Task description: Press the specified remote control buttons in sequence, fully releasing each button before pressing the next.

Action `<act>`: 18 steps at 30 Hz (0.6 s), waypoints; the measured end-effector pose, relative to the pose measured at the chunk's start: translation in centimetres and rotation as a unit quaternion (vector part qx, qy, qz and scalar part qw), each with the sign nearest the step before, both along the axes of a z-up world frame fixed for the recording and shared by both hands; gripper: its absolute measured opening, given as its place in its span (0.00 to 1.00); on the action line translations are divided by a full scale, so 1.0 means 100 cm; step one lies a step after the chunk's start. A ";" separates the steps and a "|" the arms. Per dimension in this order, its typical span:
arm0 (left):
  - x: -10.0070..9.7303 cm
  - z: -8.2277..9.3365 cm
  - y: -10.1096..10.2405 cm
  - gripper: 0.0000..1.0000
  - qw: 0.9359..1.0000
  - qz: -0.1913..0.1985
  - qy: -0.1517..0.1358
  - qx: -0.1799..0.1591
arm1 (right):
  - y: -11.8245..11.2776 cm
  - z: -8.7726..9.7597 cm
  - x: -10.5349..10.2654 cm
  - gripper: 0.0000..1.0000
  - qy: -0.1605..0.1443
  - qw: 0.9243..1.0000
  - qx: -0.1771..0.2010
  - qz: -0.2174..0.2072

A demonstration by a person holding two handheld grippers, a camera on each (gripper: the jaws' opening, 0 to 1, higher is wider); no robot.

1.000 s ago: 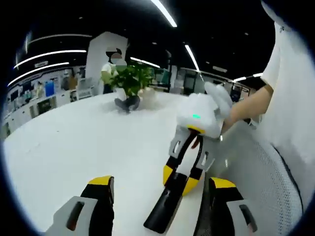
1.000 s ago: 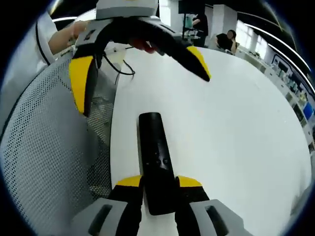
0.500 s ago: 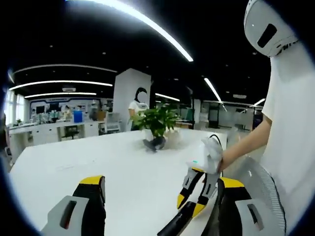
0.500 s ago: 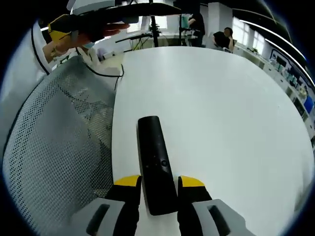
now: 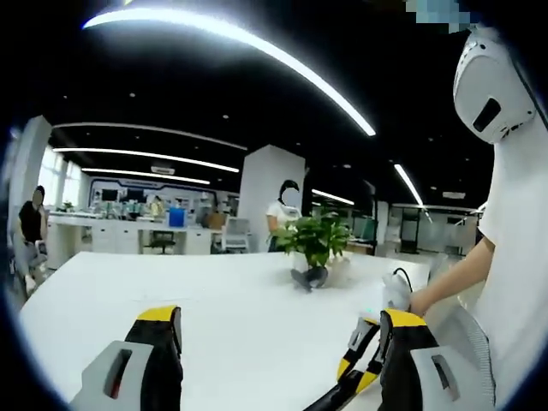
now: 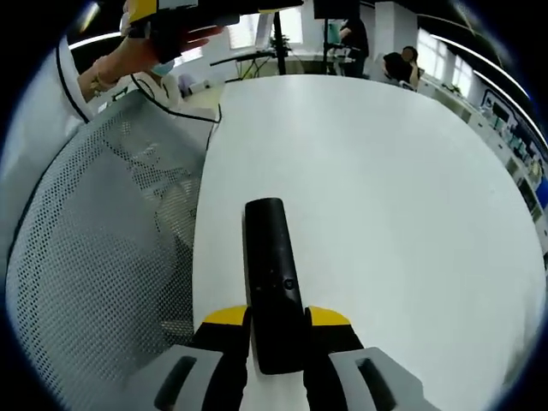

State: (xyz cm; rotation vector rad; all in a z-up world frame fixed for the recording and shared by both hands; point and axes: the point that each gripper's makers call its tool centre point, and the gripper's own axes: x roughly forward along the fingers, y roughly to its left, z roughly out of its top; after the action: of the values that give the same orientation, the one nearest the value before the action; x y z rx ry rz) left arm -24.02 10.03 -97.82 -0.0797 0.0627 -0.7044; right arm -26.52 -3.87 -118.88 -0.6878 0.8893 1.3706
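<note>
We see the right gripper (image 6: pixel 276 330) with its two yellow-tipped jaws closed against the sides of a long black remote control (image 6: pixel 272 278), clamping its near end. The remote lies flat on the round white table (image 6: pixel 394 197), close to the table's edge beside a grey mesh chair back (image 6: pixel 94 257), and points away from the jaws across the tabletop.

The left gripper (image 5: pixel 274 342) hangs above the same white table with its jaws spread wide and nothing between them. Just past its right jaw we see the right gripper's yellow tips. A leafy green potted plant (image 5: pixel 315 248) stands farther along the table, well apart from the remote.
</note>
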 end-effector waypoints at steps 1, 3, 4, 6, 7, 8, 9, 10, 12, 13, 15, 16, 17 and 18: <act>0.000 0.000 0.001 1.00 1.000 0.002 0.000 0.000 | 0.000 0.000 0.002 0.21 -0.001 1.000 -0.001 0.000; 0.000 0.000 0.003 1.00 1.000 0.004 0.001 0.000 | -0.001 0.000 0.008 0.21 0.000 1.000 -0.003 -0.002; 0.000 0.000 0.004 1.00 1.000 0.007 0.001 -0.001 | -0.001 0.000 0.011 0.21 0.000 1.000 -0.004 -0.002; -0.001 0.000 0.005 1.00 1.000 0.008 0.000 -0.003 | -0.002 -0.001 0.018 0.21 -0.002 1.000 -0.007 -0.003; -0.001 0.000 0.006 1.00 1.000 0.008 0.001 -0.003 | -0.003 -0.001 0.020 0.21 -0.003 1.000 -0.008 -0.003; -0.001 0.000 0.006 1.00 1.000 0.010 0.000 -0.003 | -0.003 -0.001 0.024 0.21 -0.001 1.000 -0.010 -0.005; -0.001 0.000 0.006 1.00 1.000 0.010 0.000 -0.002 | -0.004 -0.001 0.027 0.21 -0.001 1.000 -0.011 -0.006; -0.001 0.000 0.006 0.99 1.000 0.009 0.001 -0.001 | -0.004 -0.001 0.029 0.21 -0.001 1.000 -0.012 -0.007; -0.001 -0.002 0.007 0.99 1.000 0.010 0.001 0.004 | -0.005 -0.001 0.036 0.21 0.000 1.000 -0.015 -0.013; -0.002 -0.002 0.007 0.99 1.000 0.009 0.001 0.006 | -0.006 -0.001 0.040 0.21 0.000 1.000 -0.016 -0.014; -0.002 -0.001 0.008 0.99 1.000 0.011 0.000 0.006 | -0.007 -0.001 0.047 0.21 0.002 1.000 -0.020 -0.015; -0.002 -0.001 0.008 0.99 1.000 0.011 0.000 0.005 | -0.007 -0.001 0.049 0.21 0.003 1.000 -0.021 -0.015; -0.003 0.000 0.009 0.99 1.000 0.012 0.000 0.004 | -0.008 -0.002 0.053 0.21 0.003 1.000 -0.024 -0.014; -0.003 0.000 0.009 0.99 1.000 0.013 0.000 0.004 | -0.009 -0.002 0.056 0.21 0.003 1.000 -0.025 -0.014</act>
State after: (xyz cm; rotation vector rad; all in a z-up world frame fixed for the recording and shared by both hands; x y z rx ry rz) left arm -24.33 10.97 -97.86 -0.0731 0.0643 -0.6782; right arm -20.94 -4.76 -119.03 -0.7064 0.9374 1.3305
